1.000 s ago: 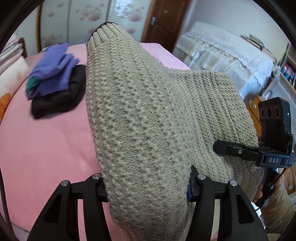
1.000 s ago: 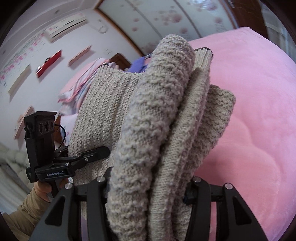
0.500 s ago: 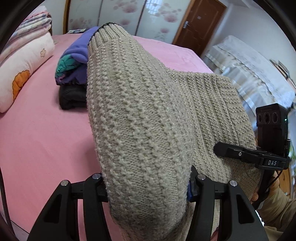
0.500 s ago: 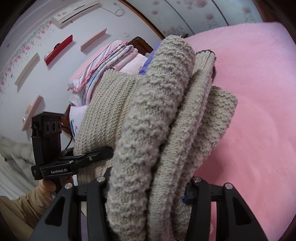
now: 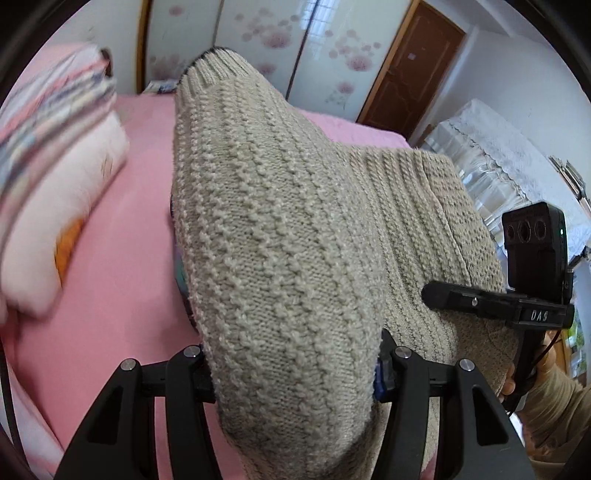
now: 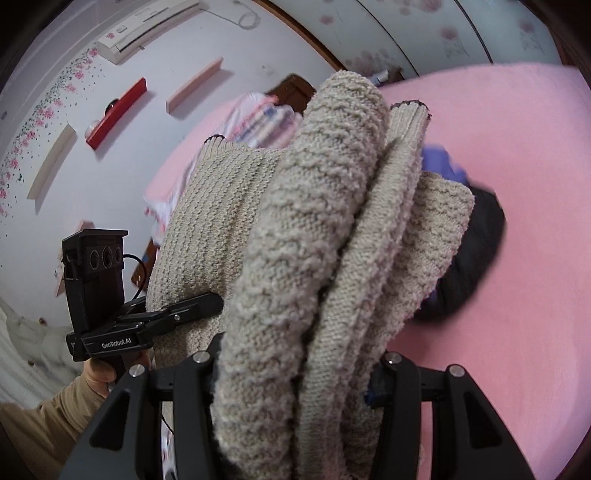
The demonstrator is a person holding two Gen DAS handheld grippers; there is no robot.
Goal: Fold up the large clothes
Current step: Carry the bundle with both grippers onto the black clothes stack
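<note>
**Both grippers: one folded sweater, held aloft**

Your left gripper [image 5: 291, 369] is clamped on a thick fold of the beige knit sweater [image 5: 295, 229]; your right gripper [image 6: 295, 369] is clamped on a stacked bundle of its layers. The sweater spans between the two tools above the pink bed [image 6: 517, 295], long axis running gripper to gripper. The folded clothes pile [image 6: 476, 251] lies just beyond, nearer your right gripper.

A home bedroom. A bed [image 5: 122, 258] under a pink sheet fills the room; pillows and folded quilts [image 5: 55, 177] are stacked at its head. Beyond the bed stand wardrobe doors with a pink flower print [image 5: 266, 44] and a brown wooden door [image 5: 417, 74]. On the wall above the head of the bed hang an air conditioner [image 6: 147, 26] and small shelves [image 6: 114, 110].
</note>
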